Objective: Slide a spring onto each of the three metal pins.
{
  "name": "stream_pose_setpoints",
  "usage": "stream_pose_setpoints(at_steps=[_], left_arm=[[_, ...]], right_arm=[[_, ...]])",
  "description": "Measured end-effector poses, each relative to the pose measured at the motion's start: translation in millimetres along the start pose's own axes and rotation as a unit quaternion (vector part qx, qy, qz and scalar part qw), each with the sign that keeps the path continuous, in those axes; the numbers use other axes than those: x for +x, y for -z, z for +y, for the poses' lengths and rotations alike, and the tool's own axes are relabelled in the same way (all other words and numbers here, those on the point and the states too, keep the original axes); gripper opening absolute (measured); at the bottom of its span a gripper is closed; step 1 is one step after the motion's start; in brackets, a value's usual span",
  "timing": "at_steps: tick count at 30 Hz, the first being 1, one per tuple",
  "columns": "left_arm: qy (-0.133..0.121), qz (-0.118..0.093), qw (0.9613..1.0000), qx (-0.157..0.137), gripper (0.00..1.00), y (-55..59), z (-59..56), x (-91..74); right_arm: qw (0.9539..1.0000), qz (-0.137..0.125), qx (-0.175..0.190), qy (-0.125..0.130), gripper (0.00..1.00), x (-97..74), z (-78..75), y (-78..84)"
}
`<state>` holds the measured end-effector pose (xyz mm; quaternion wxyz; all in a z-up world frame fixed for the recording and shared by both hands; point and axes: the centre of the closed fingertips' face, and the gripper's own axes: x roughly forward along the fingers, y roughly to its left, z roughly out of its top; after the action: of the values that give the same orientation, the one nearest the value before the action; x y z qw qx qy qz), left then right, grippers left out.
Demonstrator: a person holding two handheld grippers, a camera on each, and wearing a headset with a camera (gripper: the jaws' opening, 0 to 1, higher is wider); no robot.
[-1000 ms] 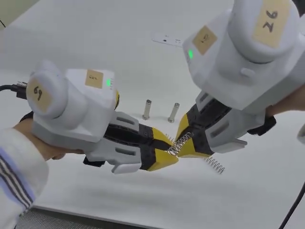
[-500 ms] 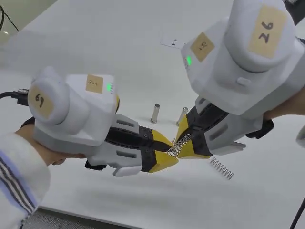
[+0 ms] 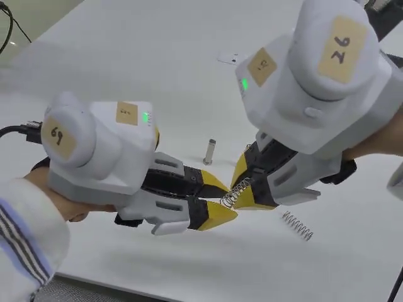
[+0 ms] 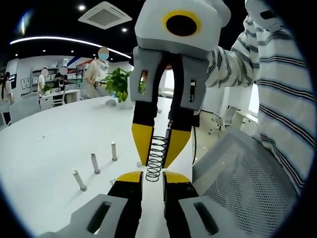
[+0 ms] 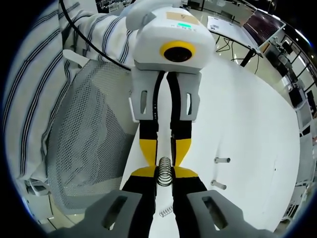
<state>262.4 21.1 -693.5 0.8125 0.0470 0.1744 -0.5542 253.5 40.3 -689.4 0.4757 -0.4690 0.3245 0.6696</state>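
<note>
Spring [image 3: 232, 193] ends hidden between jaws

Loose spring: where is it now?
In the head view, the loose spring lies on the table at lower right, just beside the right hand-held gripper gripping a second spring.

The head view looks down from close above the white table [image 3: 157, 82]. Both gripper views face each other, very near, sharing one spring [image 4: 156, 156].

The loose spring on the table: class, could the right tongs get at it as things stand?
Probably not yet. The right tongs and the left tongs both grip the held spring. The loose spring lies uncovered nearby, so the way is free once they release.
</note>
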Motion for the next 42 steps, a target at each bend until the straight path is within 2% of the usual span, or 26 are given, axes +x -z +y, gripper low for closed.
stream_pose_setpoints(at_steps=[11,16,22,26,28,32,35,39,42], left_arm=[[-0.007,0.009,0.9998,-0.013,0.18,9.1,4.5,0.4],[-0.015,0.025,0.9994,-0.02,0.25,21.1,8.6,-2.3],[-0.033,0.031,0.9988,-0.02,0.39,27.1,14.7,-6.5],[-0.046,0.02,0.9984,-0.026,0.5,25.7,20.3,-8.0],[-0.055,0.021,0.998,-0.025,0.57,27.5,24.9,-8.9],[-0.077,0.04,0.9959,-0.025,0.68,36.9,35.7,-12.2],[-0.081,0.042,0.9954,-0.029,0.7,40.8,39.0,-13.6],[-0.093,0.043,0.9941,-0.034,0.79,47.0,44.4,-14.6],[-0.1,0.05,0.9929,-0.04,0.78,51.0,47.8,-16.3]], right_arm=[[0.9999,0.009,-0.004,0.004,0.08,2.1,-3.0,1.2],[0.9996,0.023,-0.01,0.01,0.08,3.7,-6.2,5.6],[0.9994,0.029,-0.015,0.012,0.08,4.8,-7.4,7.3],[0.9992,0.032,-0.02,0.011,0.08,4.5,-7.5,6.8],[0.9992,0.032,-0.021,0.011,0.08,4.1,-7.2,6.3],[0.9991,0.032,-0.022,0.014,0.08,3.0,-8.9,5.8],[0.9991,0.032,-0.021,0.02,0.08,1.9,-11.5,5.2],[0.9991,0.033,-0.02,0.018,0.08,1.7,-11.4,4.6],[0.999,0.035,-0.022,0.018,0.08,1.5,-11.8,4.8]])
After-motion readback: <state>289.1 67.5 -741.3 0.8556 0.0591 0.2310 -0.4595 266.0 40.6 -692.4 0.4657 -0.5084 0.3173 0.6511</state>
